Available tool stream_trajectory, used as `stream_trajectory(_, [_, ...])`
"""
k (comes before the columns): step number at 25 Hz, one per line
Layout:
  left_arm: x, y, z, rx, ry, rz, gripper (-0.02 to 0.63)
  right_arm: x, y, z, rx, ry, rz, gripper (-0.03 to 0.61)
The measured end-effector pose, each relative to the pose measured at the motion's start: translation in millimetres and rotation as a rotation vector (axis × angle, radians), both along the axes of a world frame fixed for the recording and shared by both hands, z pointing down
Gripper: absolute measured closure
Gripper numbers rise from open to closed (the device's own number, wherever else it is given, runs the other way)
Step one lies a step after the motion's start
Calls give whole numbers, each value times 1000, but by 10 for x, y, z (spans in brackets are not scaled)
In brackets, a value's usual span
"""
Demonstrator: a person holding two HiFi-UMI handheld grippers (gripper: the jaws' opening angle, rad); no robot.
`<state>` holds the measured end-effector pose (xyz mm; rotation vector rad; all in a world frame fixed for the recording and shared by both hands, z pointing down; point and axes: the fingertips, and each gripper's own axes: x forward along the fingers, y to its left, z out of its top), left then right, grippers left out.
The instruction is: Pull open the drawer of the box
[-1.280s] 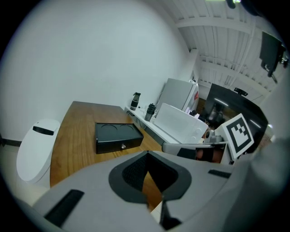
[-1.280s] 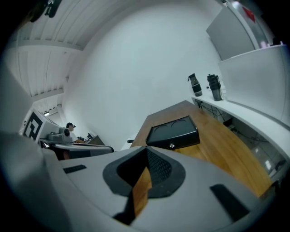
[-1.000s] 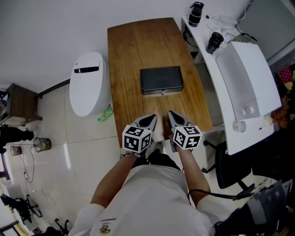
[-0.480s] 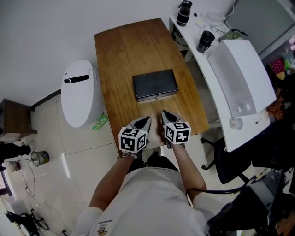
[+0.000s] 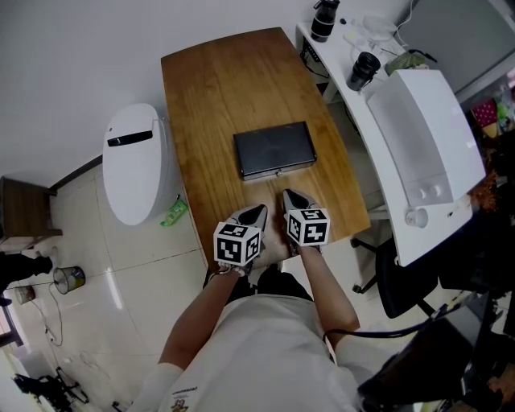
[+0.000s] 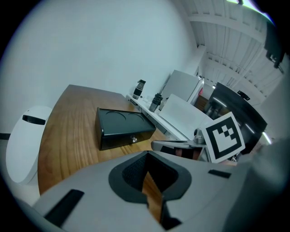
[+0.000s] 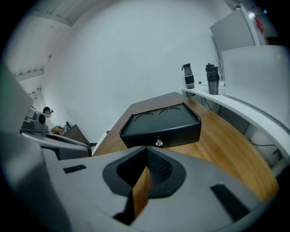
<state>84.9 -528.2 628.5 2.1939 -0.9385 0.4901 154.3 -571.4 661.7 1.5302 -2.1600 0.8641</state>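
Note:
A flat black box (image 5: 273,150) lies in the middle of the wooden table (image 5: 209,88), its drawer closed, with a small metal knob (image 5: 278,172) on the front facing me. Both grippers hover over the table's near edge, short of the box. My left gripper (image 5: 257,212) and my right gripper (image 5: 290,195) are shut with nothing between their fingers. In the left gripper view the box (image 6: 122,127) and its knob (image 6: 134,139) lie ahead of my left gripper (image 6: 147,190). The right gripper view faces the box (image 7: 161,122) and knob (image 7: 159,143) straight on, beyond my right gripper (image 7: 142,181).
A white rounded bin (image 5: 135,161) stands on the floor left of the table. To the right runs a white desk with two dark bottles (image 5: 324,18) (image 5: 364,68) and a large white appliance (image 5: 426,153). A black chair (image 5: 402,290) sits at the lower right.
The head view has shifted, so the table and box sit a little differently in frame. Both grippers stay shut at the near edge; the drawer is still closed.

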Motion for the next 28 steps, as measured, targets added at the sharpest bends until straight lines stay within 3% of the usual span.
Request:
stream_trajectory(14, [54, -199, 140, -44, 12, 37, 612, 85, -339, 358, -46, 64, 30, 505])
stream_trajectory(28, [92, -323, 306, -84, 5, 72, 612, 7, -577, 661, -99, 140, -6, 499])
